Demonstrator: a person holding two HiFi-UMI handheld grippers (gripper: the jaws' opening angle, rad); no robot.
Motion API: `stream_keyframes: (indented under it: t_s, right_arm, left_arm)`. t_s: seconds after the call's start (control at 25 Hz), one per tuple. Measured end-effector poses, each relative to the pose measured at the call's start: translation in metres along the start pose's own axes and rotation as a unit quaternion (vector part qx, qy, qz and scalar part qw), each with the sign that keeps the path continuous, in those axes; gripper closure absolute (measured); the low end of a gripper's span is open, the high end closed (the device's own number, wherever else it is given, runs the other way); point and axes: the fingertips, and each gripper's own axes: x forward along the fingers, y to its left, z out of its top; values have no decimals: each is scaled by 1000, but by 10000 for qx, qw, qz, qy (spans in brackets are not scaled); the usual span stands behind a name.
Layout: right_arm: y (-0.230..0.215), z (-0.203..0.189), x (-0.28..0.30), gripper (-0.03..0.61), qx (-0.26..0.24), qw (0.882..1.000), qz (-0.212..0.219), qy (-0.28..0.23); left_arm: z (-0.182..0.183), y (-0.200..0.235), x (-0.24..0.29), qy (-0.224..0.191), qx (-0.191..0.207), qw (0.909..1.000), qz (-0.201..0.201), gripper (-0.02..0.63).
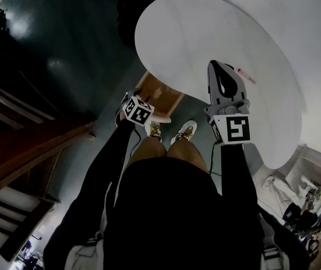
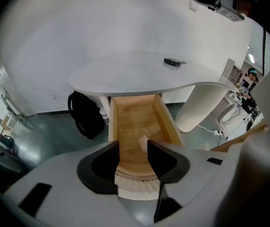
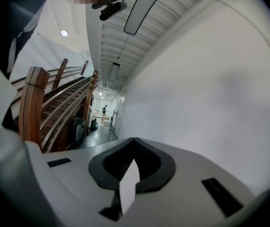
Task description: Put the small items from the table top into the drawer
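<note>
Left tongs (image 2: 133,146) gape above open pale-wood drawer (image 2: 128,119) holding small whitish item (image 2: 143,142).

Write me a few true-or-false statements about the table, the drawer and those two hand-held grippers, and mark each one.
1. The wooden drawer under the table is pulled open. True.
2. The left gripper is clamped on a pink item. False: its jaws stand apart over the drawer, gripping nothing; the pink item lies on the table.
3. The right gripper has its jaws together. True.
4. The tabletop is black. False: it is white.
5. A small dark item lies on the table. True.
</note>
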Motion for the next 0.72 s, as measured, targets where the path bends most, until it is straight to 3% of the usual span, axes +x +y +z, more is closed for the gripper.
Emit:
stream_keyframes:
  t_s: [0.72]
  right_arm:
    - [-7, -2, -6, 552, 19, 9999, -96, 21]
  left_arm:
    - [7, -6, 0, -41, 103, 9999, -61, 417]
